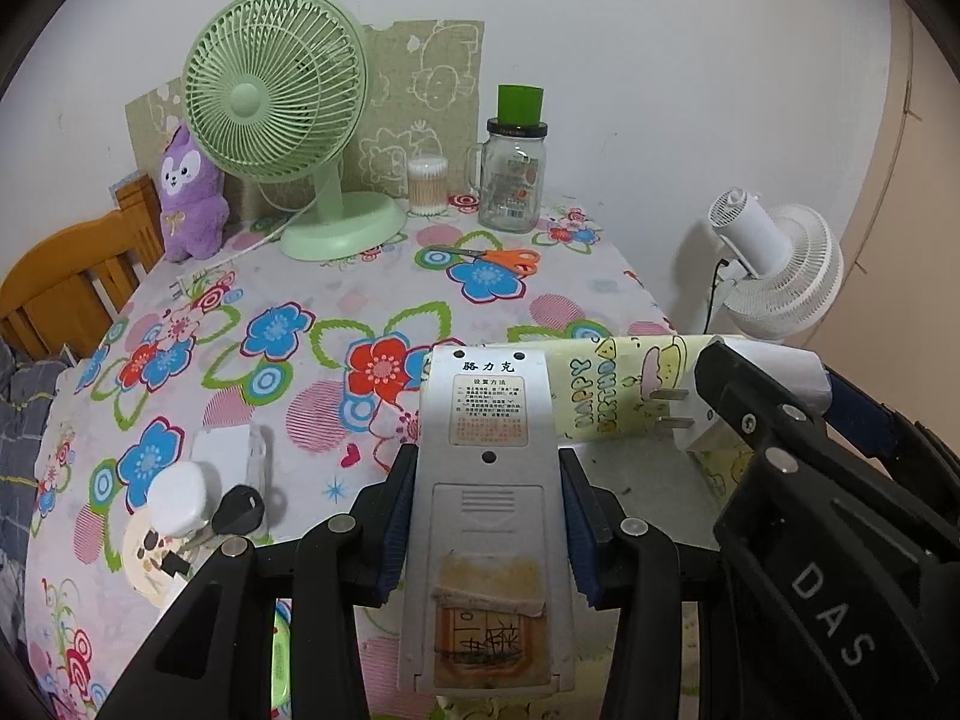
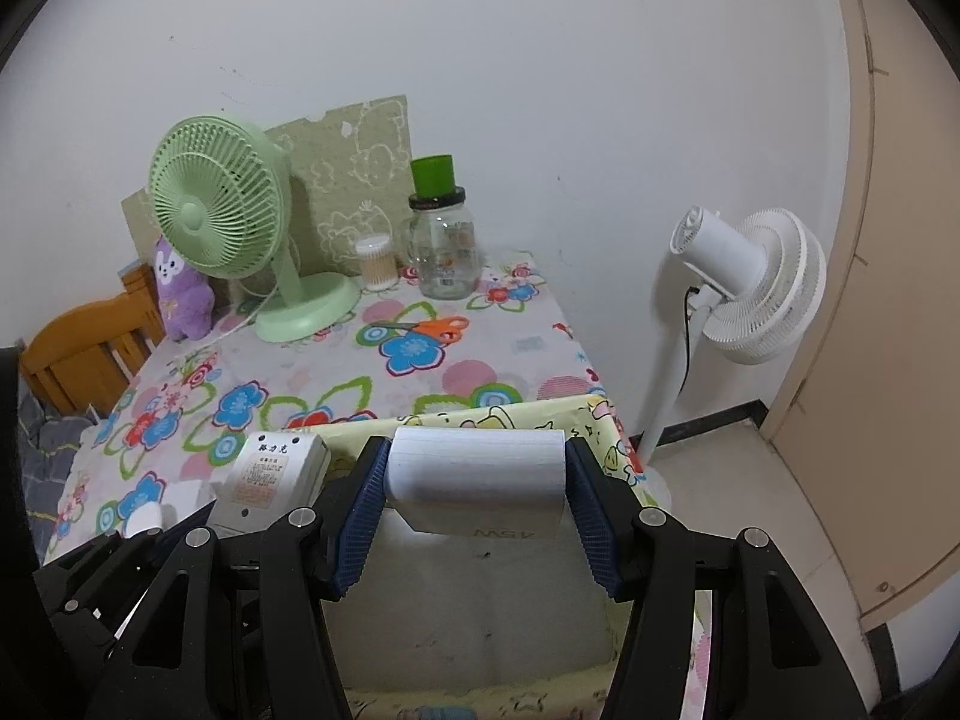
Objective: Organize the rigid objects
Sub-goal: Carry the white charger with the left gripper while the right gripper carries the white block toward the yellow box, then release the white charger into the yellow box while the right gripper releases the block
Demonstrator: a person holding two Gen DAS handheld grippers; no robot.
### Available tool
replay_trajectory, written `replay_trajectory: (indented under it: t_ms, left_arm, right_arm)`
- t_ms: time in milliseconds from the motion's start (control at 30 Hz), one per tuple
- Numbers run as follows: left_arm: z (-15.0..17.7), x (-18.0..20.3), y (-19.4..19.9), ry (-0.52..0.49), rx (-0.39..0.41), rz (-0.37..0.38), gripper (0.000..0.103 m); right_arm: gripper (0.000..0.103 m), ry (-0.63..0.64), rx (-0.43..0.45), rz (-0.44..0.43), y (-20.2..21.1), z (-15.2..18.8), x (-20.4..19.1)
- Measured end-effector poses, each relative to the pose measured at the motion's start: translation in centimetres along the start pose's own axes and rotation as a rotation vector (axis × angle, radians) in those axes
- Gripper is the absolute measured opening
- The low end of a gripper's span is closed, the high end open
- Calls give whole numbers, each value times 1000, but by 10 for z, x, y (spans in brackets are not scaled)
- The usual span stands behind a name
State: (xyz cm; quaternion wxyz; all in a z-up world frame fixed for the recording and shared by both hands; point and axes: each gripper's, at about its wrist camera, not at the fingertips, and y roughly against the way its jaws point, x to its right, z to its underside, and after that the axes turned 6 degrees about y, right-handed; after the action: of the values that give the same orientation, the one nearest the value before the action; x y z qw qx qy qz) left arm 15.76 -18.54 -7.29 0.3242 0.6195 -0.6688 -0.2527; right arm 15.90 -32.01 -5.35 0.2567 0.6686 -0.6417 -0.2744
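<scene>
The left gripper (image 1: 486, 531) enters from the bottom centre of the left wrist view, its blue-padded fingers (image 1: 396, 531) clamped on the sides of a grey remote control (image 1: 486, 516); the remote lies back-side up, long axis running away from the camera toward the centre of the frame, its near end cut off low in the picture; the right gripper (image 2: 477, 501) rises from the bottom centre of the right wrist view, closed on the ends of a white power adapter (image 2: 477, 480), whose long axis runs left to right across the frame; in the left wrist view the adapter's two metal prongs (image 1: 669, 408) point left; both items hang over a yellow cartoon-printed box (image 1: 600, 390) at the lower right of the floral table (image 1: 336, 300); the box's inside is largely hidden behind the grippers; at lower left a white cap (image 1: 177, 498) and a black car key (image 1: 240, 510) are partly covered; green desk fan (image 1: 276, 84), glass jar (image 1: 513, 177), orange scissors (image 1: 498, 258) stand in the upper half.
</scene>
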Motion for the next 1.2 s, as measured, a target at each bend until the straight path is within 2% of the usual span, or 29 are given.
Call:
replay_trajectory:
  t_ms: [500,633,733,867,967,1033,1133,1200]
  left_arm:
    - [-8,13,-10,-5,12,-25,46]
    - [-8,16,-20,9,-42,0,49]
    - [-7,20,-20,-2,-33,-4,61]
    - [-6,24,-21,-17,-37,-5,68]
    - [-5,26,-20,-26,-38,8,76]
    - [-4,27,-19,-30,-37,14,80]
    - [-2,29,-16,-44,-33,10,83]
    - [-1,31,-14,-54,-30,4,84]
  right_arm:
    - [61,-23,-18,-12,-14,-5,9]
    - [61,-35,-30,-5,-20,-4,14]
    - [61,-39,-43,-10,-24,-3,16]
    - [62,-52,-66,-24,-32,-1,18]
    - [62,-39,-24,-13,-28,-1,18]
    - [65,-15,4,4,-24,-2,15]
    - [77,-30,-16,-12,-25,-1,18]
    - [79,-50,-34,-27,-25,1,20]
